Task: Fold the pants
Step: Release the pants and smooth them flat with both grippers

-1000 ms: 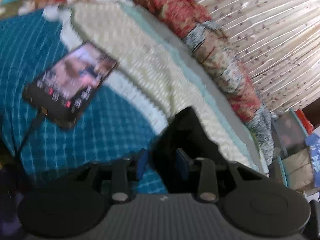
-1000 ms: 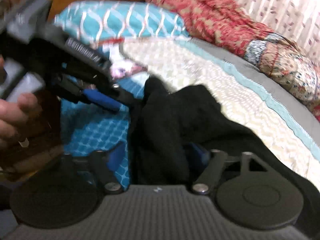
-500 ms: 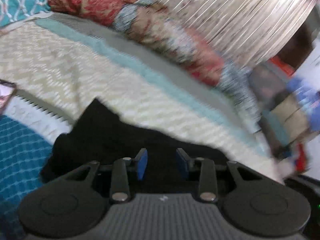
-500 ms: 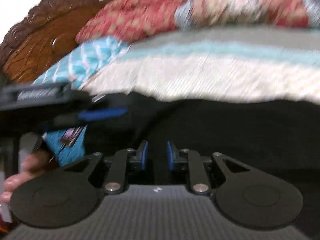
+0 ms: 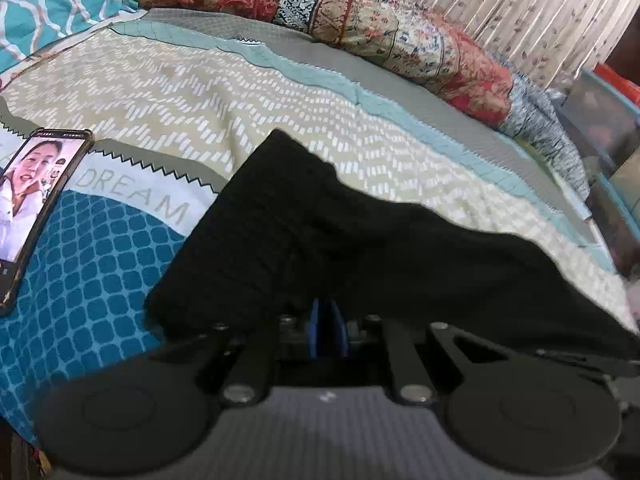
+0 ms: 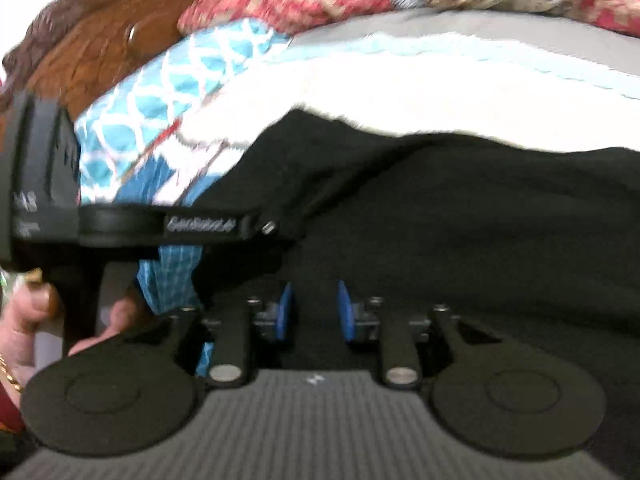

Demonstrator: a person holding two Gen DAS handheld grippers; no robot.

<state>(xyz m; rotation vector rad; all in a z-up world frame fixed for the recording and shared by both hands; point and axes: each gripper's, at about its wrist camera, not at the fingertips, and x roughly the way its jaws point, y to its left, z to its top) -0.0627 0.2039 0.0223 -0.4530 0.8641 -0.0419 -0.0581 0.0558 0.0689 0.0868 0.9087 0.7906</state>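
Note:
The black pants point(image 5: 360, 248) lie spread across the bedspread, filling the lower middle of the left wrist view and most of the right wrist view point(image 6: 460, 208). My left gripper point(image 5: 325, 326) is shut, its blue pads pinching the near edge of the pants; it also shows from the side in the right wrist view point(image 6: 256, 228), at the cloth's left edge. My right gripper point(image 6: 314, 312) sits over the pants with its blue pads apart, a narrow gap with dark cloth behind it.
A phone point(image 5: 36, 200) with a lit screen lies on the blue quilt at left. A teal pillow point(image 5: 52, 4) and a red floral blanket point(image 5: 360, 12) line the far side. The wooden headboard point(image 6: 100, 40) stands behind. Bins point(image 5: 608, 120) stand right of the bed.
Both grippers have come down low at the near edge of the pants. The left pads have shut on the cloth. The right pads have opened a little.

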